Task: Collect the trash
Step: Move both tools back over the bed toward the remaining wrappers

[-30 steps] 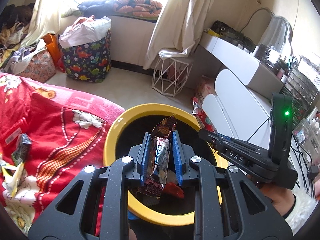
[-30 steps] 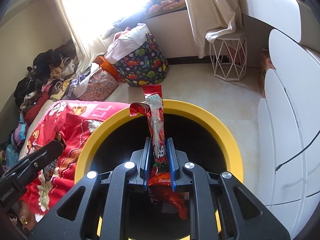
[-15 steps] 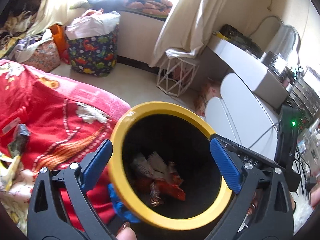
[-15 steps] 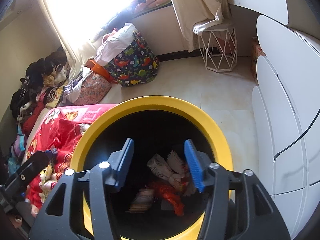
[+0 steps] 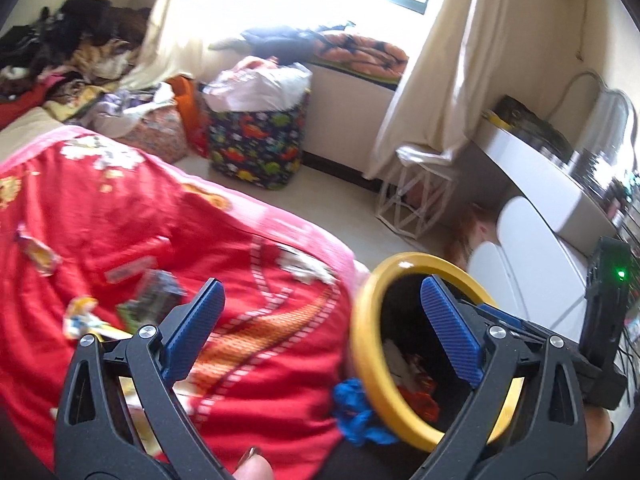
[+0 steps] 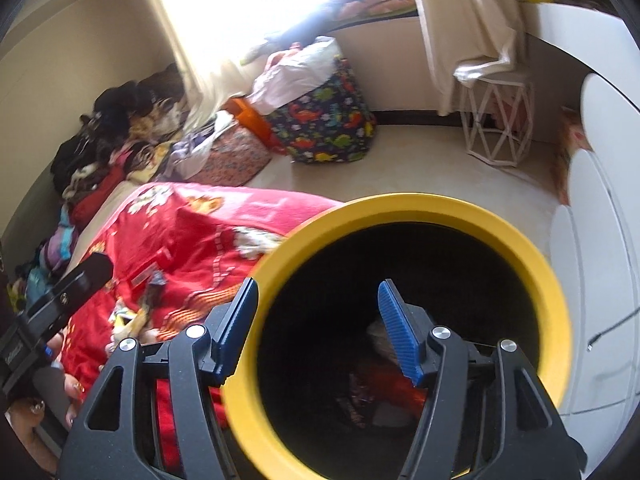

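A black bin with a yellow rim [image 5: 362, 344] [image 6: 420, 206] stands beside the bed, with wrappers [image 5: 416, 376] [image 6: 376, 384] lying inside. My left gripper [image 5: 320, 326] is open and empty, over the red blanket [image 5: 140, 216] at the bin's left edge. My right gripper [image 6: 316, 330] is open and empty, straddling the bin's left rim. More wrappers lie on the blanket: a dark one [image 5: 158, 292], a yellow one [image 5: 86, 318] and one far left [image 5: 38, 252]. In the right wrist view wrappers [image 6: 138, 312] lie on the blanket [image 6: 180, 224].
A dinosaur-print basket [image 5: 256, 140] [image 6: 328, 120], a white wire stool [image 5: 416, 200] [image 6: 496, 124] and white cabinets [image 5: 532, 248] [image 6: 600, 280] stand around pale floor. Clothes pile [image 5: 72, 56] at the bed's far end. A blue scrunched item [image 5: 356, 412] lies by the bin.
Both grippers opened and dropped their wrappers into the bin. Both have since swung left, the left one from over the bin to over the blanket.
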Demonstrator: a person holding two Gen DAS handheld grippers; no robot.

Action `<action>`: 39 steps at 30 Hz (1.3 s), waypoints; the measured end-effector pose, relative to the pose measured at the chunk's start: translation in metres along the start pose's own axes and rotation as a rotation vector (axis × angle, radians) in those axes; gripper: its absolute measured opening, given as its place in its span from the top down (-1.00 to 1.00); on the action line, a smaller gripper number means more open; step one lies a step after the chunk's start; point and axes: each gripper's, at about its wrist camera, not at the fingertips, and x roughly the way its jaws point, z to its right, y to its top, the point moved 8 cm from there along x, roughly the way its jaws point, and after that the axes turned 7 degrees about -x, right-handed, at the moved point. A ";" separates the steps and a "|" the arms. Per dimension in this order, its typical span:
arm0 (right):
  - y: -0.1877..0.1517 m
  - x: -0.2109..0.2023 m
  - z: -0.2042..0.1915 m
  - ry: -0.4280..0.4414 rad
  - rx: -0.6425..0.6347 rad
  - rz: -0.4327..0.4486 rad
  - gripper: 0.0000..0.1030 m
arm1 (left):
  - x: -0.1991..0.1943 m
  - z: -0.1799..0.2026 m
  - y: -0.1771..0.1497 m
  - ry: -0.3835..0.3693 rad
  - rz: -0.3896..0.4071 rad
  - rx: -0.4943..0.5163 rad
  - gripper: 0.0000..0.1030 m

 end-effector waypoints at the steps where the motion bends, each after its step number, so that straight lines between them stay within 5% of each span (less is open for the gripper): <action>1: 0.002 0.003 -0.009 0.008 -0.016 -0.001 -0.21 | -0.003 -0.007 0.003 0.010 0.009 -0.005 -0.75; 16: 0.017 0.056 -0.134 0.150 -0.223 -0.054 -0.29 | -0.038 -0.135 0.039 0.224 0.115 -0.144 -0.75; 30: -0.024 0.103 -0.223 0.273 -0.349 -0.197 -0.29 | -0.035 -0.238 0.043 0.386 0.112 -0.257 -0.75; 35: -0.029 0.119 -0.229 0.285 -0.305 -0.237 -0.08 | -0.028 -0.265 0.044 0.392 0.112 -0.329 -0.75; 39: -0.033 0.127 -0.231 0.321 -0.235 -0.280 0.16 | -0.021 -0.290 0.045 0.427 0.103 -0.385 -0.52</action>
